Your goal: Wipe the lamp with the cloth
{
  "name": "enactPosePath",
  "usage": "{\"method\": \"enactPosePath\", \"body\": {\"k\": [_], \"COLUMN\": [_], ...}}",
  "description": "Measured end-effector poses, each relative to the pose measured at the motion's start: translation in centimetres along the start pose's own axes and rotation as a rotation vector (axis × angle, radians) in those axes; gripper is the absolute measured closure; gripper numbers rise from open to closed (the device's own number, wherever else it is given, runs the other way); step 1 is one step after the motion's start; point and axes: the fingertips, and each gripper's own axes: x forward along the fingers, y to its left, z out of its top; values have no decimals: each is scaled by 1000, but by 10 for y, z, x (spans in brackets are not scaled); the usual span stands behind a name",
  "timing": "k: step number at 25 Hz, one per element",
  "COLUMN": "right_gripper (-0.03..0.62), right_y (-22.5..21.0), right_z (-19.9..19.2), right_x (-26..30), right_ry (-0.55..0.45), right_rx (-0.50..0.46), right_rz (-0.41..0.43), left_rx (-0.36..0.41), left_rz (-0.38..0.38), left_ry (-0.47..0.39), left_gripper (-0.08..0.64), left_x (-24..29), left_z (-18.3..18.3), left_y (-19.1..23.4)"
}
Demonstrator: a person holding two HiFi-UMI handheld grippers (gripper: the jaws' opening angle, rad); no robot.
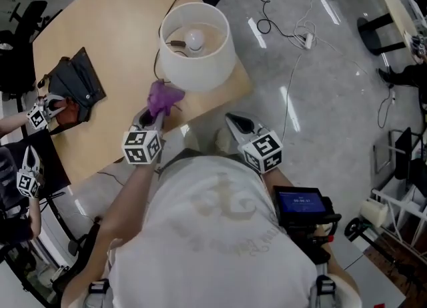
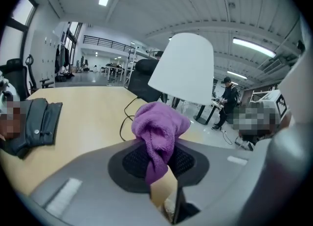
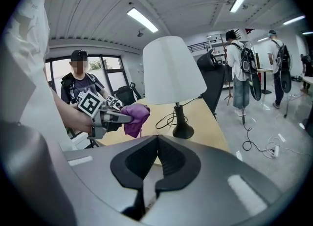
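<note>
A table lamp with a white shade (image 1: 197, 47) stands near the corner of the wooden table (image 1: 113, 27). Its black base (image 3: 183, 131) shows in the right gripper view. My left gripper (image 1: 157, 112) is shut on a bunched purple cloth (image 1: 164, 97), held above the table just in front of the shade. In the left gripper view the cloth (image 2: 159, 129) bulges out from between the jaws, with the shade (image 2: 184, 68) a little beyond it. My right gripper (image 1: 234, 122) hovers off the table's corner, to the right of the lamp, its jaws (image 3: 156, 144) shut with nothing in them.
A black bag (image 1: 77, 87) lies on the table's left side, where another person holds two grippers (image 1: 41, 115). The lamp's black cord (image 2: 126, 115) loops over the tabletop. Cables and a power strip (image 1: 303, 39) lie on the floor. People stand beyond the table (image 3: 242, 68).
</note>
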Motion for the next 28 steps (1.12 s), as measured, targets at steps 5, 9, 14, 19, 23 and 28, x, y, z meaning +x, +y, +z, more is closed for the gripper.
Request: {"method": "enactPosePath", "body": {"k": [5, 9, 14, 19, 23, 28], "right_gripper": [578, 578, 578, 578, 578, 578], "right_y": [3, 1, 0, -2, -10, -18], "right_z": [9, 14, 16, 17, 16, 14], "right_x": [8, 12, 14, 13, 6, 0], "right_ry": [-17, -26, -32, -43, -49, -57], "right_rx": [-12, -10, -2, 6, 17, 35], "right_rz": [18, 24, 26, 18, -2, -28], "left_rx": [17, -14, 22, 87, 106, 132], "left_rz": [-49, -99, -151, -194, -242, -197], "left_ry": [-119, -260, -360, -397, -446, -351], "left_gripper": [480, 480, 483, 482, 482, 482], "left_x": [-34, -70, -89, -79, -70, -43], "left_z": [54, 103, 155, 190, 210, 184], "left_y": [-10, -15, -28, -48, -66, -59]}}
